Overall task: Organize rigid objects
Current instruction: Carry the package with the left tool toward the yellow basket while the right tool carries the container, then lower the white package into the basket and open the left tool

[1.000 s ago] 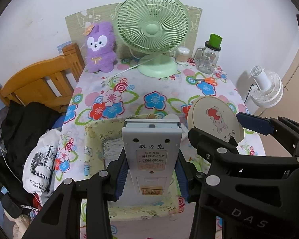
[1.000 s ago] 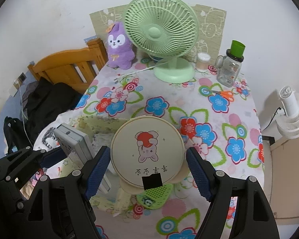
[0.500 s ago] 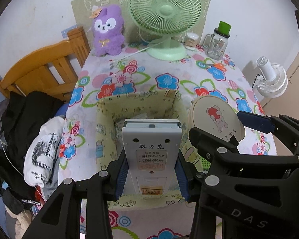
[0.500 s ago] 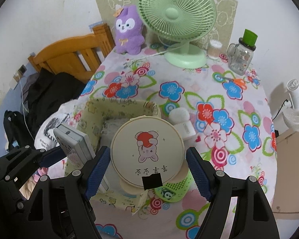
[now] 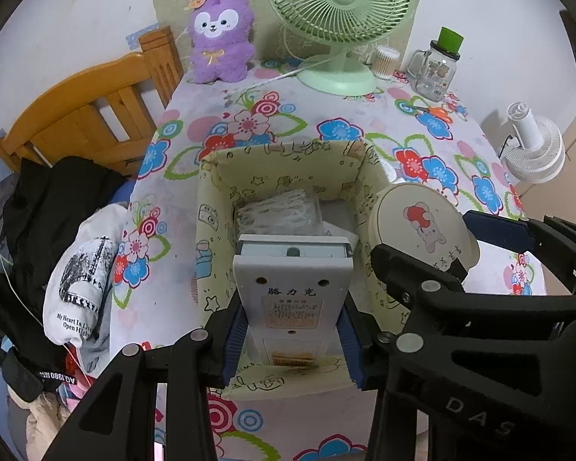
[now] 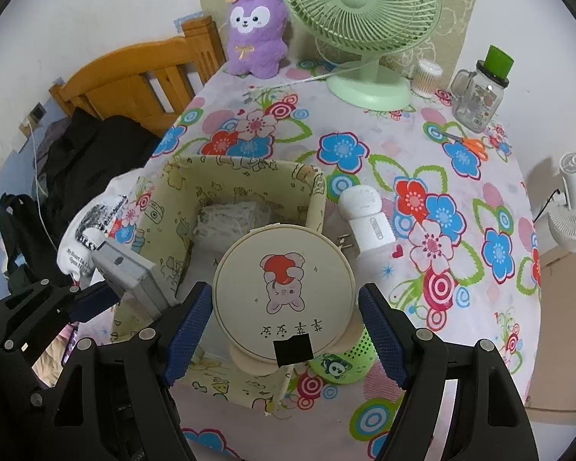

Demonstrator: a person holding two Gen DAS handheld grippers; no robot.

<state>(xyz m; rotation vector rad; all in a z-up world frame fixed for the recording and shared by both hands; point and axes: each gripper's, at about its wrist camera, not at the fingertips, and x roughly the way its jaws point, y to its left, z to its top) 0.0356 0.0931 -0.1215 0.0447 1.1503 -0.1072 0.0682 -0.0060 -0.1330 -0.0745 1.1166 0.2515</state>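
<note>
The left gripper (image 5: pixel 292 340) pinches a white power strip (image 5: pixel 292 292) by its two long sides, holding it label-up over the open top of a pale yellow fabric box (image 5: pixel 211 207) on the flowered tablecloth (image 5: pixel 434 130). The right gripper (image 6: pixel 286 330) clamps a round cream mirror (image 6: pixel 284 292) printed with a cartoon rabbit, tilted above the box's right wall. Inside the box lies a white mesh packet (image 5: pixel 278 211). Just beside the box on the cloth rest a white plug-in lamp (image 6: pixel 364 215) and a green perforated item (image 6: pixel 343 361)
</note>
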